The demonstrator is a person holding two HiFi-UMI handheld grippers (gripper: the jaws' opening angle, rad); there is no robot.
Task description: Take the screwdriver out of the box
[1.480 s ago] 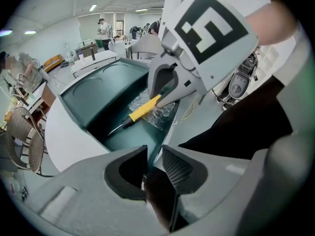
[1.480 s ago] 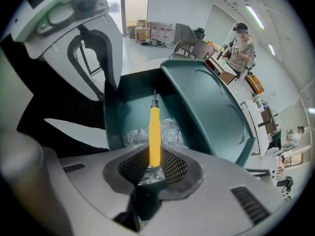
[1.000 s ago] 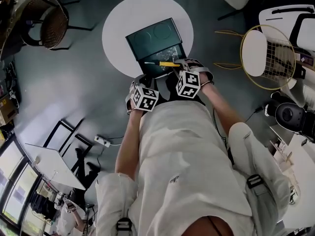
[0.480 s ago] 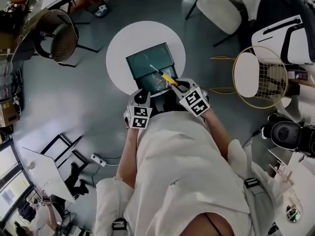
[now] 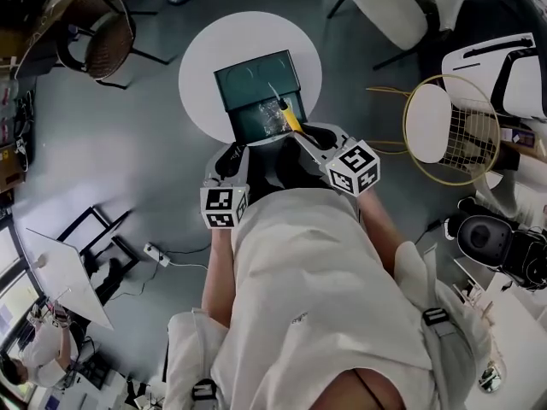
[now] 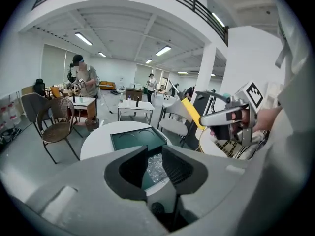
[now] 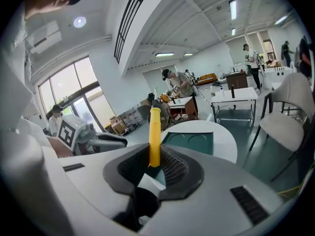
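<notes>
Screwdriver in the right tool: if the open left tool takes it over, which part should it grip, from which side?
Probably the free yellow handle of the screwdriver, just beyond the right tool, approached from the person's left, where the left tool is. The handle is thick and straight; the metal shaft is thin.

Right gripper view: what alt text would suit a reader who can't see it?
The right gripper clamps a yellow-handled screwdriver upright between its dark padded jaws. Beyond it, a round white table carries a dark green box.

One screwdriver [image 5: 290, 118], one box [image 5: 255, 73], two grippers [image 5: 234, 155] [image 5: 306, 136]
</notes>
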